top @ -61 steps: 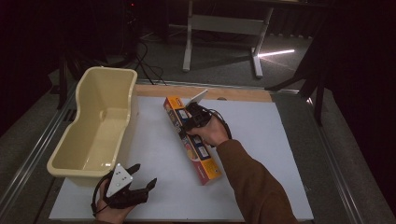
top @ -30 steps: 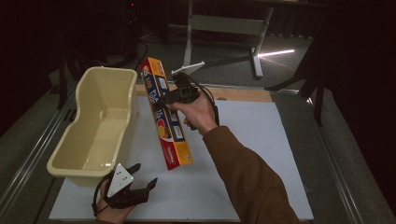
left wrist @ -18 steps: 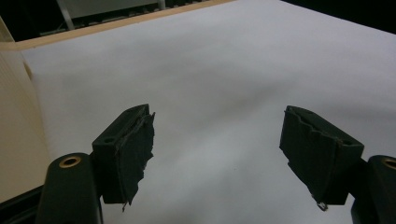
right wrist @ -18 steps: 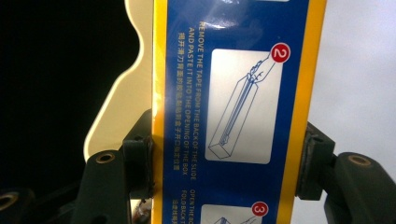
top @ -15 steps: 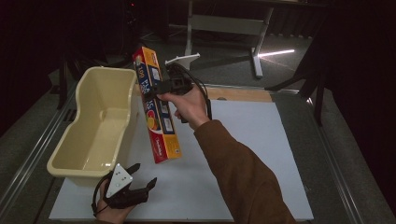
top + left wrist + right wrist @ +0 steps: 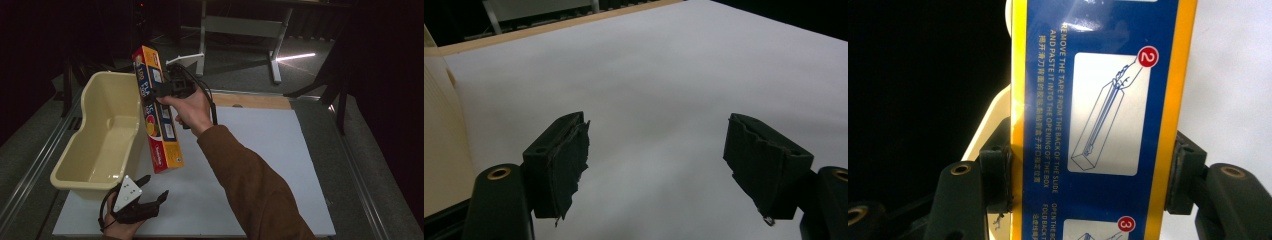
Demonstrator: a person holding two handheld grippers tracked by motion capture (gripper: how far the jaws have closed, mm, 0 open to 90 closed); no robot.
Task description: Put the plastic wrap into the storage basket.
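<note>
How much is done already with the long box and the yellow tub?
Done: the long box is off the white mat, lifted and clamped in the right gripper, jaws on both its sides. In hand: it hangs tilted beside the yellow tub, by its rim. Left, probably: getting it into the tub, which looks empty. The left gripper rests open near the mat's front edge, holding nothing.
</note>
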